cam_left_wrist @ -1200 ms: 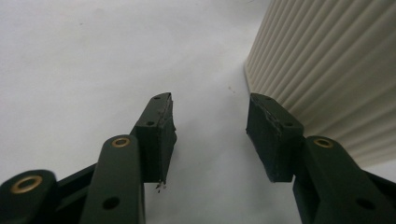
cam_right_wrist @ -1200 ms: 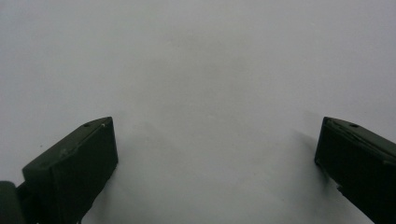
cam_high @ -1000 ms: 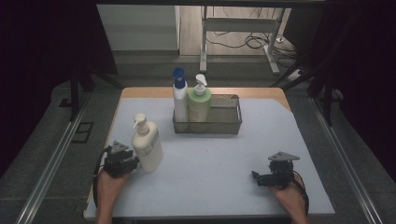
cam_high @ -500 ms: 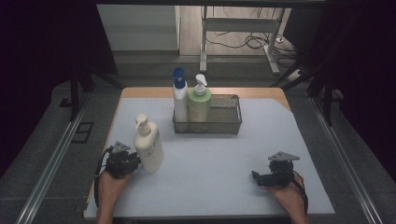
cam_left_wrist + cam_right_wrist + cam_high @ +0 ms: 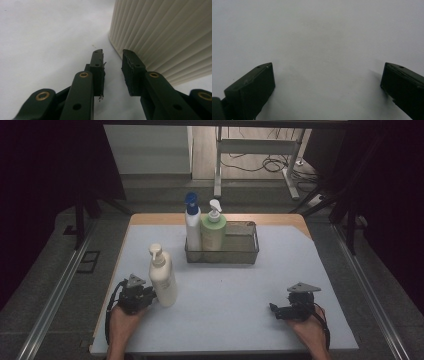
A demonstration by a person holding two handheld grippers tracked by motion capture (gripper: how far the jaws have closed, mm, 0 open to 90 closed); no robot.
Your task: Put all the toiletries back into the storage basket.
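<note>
Pale blue matting covers the table (image 5: 235,285), and the floor around it is dark and grey.

Nearest to the person, both hands rest on the front edge of the mat. The left gripper (image 5: 148,296) lies low at the front left, pointing to the right, just beside the base of a cream pump bottle (image 5: 162,277). In the left gripper view its jaws stand a little apart, with only a narrow gap, and nothing is between them; the ribbed wall of the cream pump bottle (image 5: 165,35) rises just beside the right-hand jaw, very near, but whether it touches cannot be told. The right gripper (image 5: 275,309) lies at the front right, well apart from every bottle, pointing to the left. In the right gripper view its jaws are wide apart and hold nothing, with bare mat between them.

Farther back, a wire mesh basket (image 5: 240,251) stands at the middle of the table. A white bottle with a blue pump (image 5: 192,227) and a green pump bottle (image 5: 213,231) stand upright in its left part; the right part is free.

It seems two bottles are already placed, and the cream one is not yet gripped. What is left is probably to open the left jaws wider, take this bottle and bring it into the free part of the basket.
</note>
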